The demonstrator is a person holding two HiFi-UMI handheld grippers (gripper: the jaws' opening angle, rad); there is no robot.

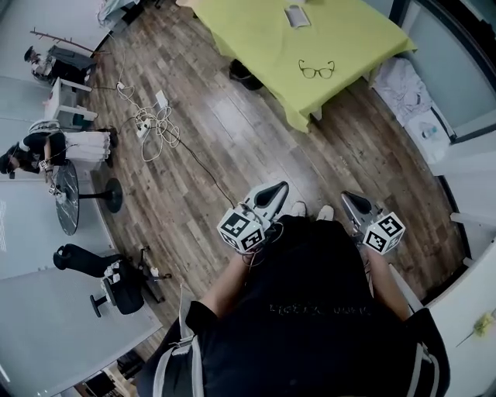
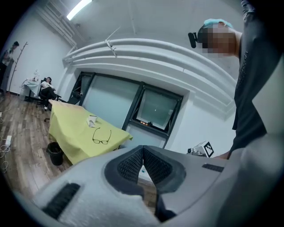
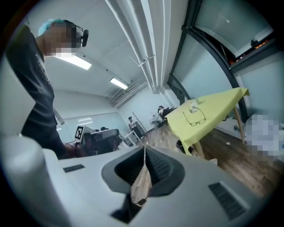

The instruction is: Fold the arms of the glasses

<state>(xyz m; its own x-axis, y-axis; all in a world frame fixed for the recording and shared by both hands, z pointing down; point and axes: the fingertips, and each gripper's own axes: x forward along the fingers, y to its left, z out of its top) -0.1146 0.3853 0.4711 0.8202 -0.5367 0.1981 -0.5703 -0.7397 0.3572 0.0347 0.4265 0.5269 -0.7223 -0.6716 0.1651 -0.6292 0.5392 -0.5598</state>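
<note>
A pair of dark-framed glasses [image 1: 317, 70] lies with its arms spread on a table under a yellow-green cloth [image 1: 263, 39], far ahead of me. The same glasses [image 2: 101, 136] show small in the left gripper view, and the glasses [image 3: 195, 116] also show in the right gripper view. Both grippers hang low by my waist, well short of the table. My left gripper [image 1: 273, 191] is shut with nothing in it, tips touching. My right gripper [image 1: 349, 200] is likewise shut and empty.
A small white object [image 1: 296, 15] lies on the cloth beyond the glasses. Cables and a power strip [image 1: 151, 124] sprawl over the wooden floor at left. A black bin [image 2: 55, 153] stands under the table. Office chairs [image 1: 116, 281] and seated people are at far left.
</note>
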